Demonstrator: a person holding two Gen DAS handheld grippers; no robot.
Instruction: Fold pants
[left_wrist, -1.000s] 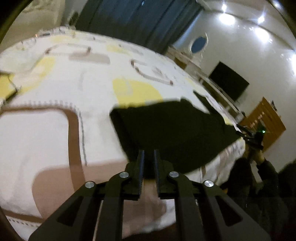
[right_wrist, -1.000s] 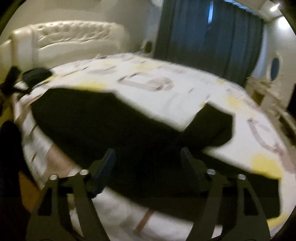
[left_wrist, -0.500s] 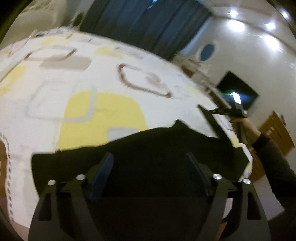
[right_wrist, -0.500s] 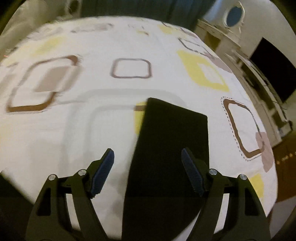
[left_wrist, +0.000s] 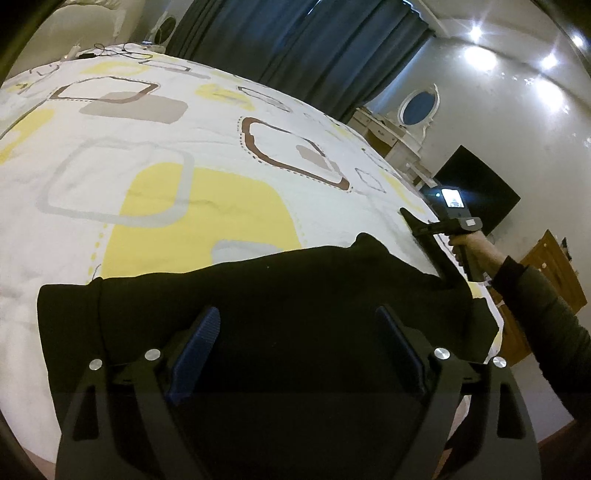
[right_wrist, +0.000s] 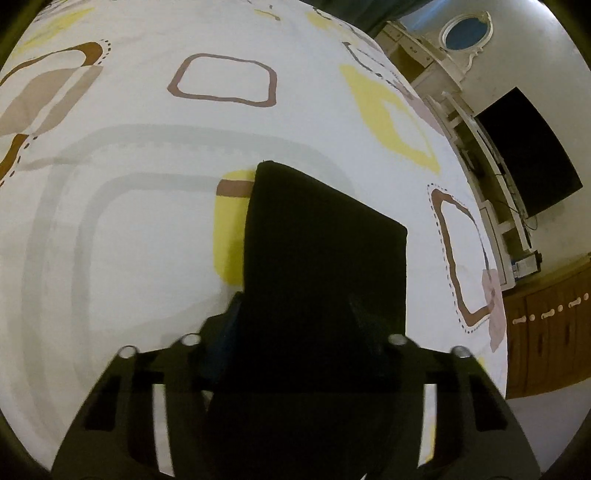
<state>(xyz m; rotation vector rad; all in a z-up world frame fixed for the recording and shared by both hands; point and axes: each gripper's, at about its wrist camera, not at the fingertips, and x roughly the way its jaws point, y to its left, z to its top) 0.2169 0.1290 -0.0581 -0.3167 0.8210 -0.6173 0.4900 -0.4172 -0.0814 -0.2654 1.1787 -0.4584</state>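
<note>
Black pants (left_wrist: 280, 291) lie flat across the near part of the patterned bed cover (left_wrist: 207, 206). My left gripper (left_wrist: 297, 314) hovers over their near edge. Its jaws are still opening and wide apart, and nothing is gripped between them. In the right wrist view a folded black leg end (right_wrist: 325, 240) stretches away from my right gripper (right_wrist: 297, 317). That gripper's jaws are closing with the cloth between the fingers, and I do not see the pads pressing it. A hand (left_wrist: 476, 251) holds the right gripper at the pants' far right end.
The bed cover (right_wrist: 147, 221) is white with yellow, brown and grey squares. Dark curtains (left_wrist: 295, 48) hang behind the bed. A white dresser with an oval mirror (left_wrist: 419, 107) and a black screen (right_wrist: 532, 162) stand on the right, past the bed's edge.
My left gripper went from shut to wide open and shifted along the pants. My right gripper swung down over the leg end, and its jaws have narrowed around the cloth.
</note>
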